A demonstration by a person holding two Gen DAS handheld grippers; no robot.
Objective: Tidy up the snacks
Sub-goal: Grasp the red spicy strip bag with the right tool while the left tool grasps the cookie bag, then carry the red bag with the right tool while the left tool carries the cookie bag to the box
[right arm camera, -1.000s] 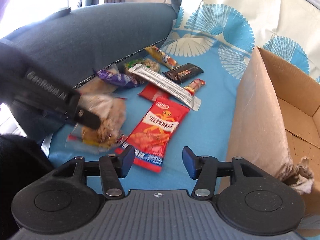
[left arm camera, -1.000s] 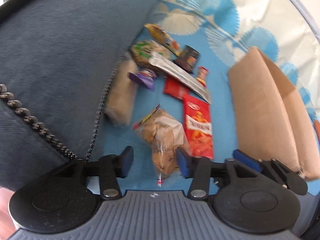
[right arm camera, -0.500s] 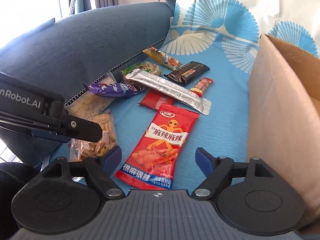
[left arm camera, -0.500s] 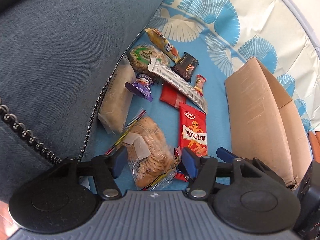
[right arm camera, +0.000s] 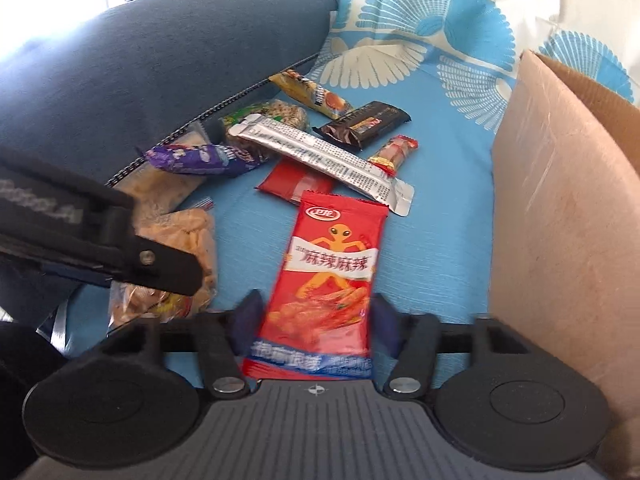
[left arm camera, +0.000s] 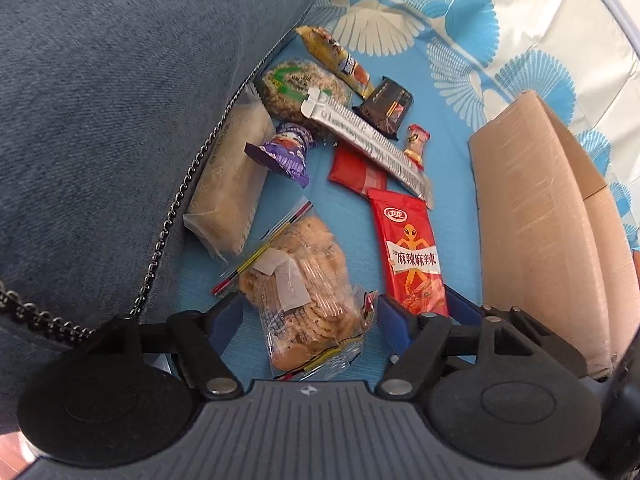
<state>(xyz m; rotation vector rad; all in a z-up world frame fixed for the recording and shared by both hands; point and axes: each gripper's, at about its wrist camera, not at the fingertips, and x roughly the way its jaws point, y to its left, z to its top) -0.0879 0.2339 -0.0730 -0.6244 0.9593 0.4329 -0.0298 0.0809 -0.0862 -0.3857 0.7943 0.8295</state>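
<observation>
Several snacks lie on a blue patterned cloth point(left arm camera: 436, 136). My left gripper point(left arm camera: 310, 316) is open, its blue fingers on either side of a clear bag of biscuits point(left arm camera: 304, 292); that bag also shows in the right wrist view point(right arm camera: 192, 248). My right gripper point(right arm camera: 316, 320) is open, its fingers flanking the near end of a red spicy-snack packet point(right arm camera: 332, 276), which also shows in the left wrist view point(left arm camera: 414, 256). A cardboard box point(right arm camera: 560, 208) stands open on the right.
Further back lie a silver strip packet point(right arm camera: 320, 156), a purple wrapper point(right arm camera: 196, 158), a dark chocolate bar point(right arm camera: 364, 122), a yellow bar point(right arm camera: 312, 94), a small red pack point(right arm camera: 296, 182) and a pale cracker pack point(left arm camera: 232, 176). A blue-grey sofa cushion point(left arm camera: 104, 100) rises on the left.
The left gripper opened wider around the biscuit bag. The right gripper moved forward over the red packet, so that its near end now sits between the fingers.
</observation>
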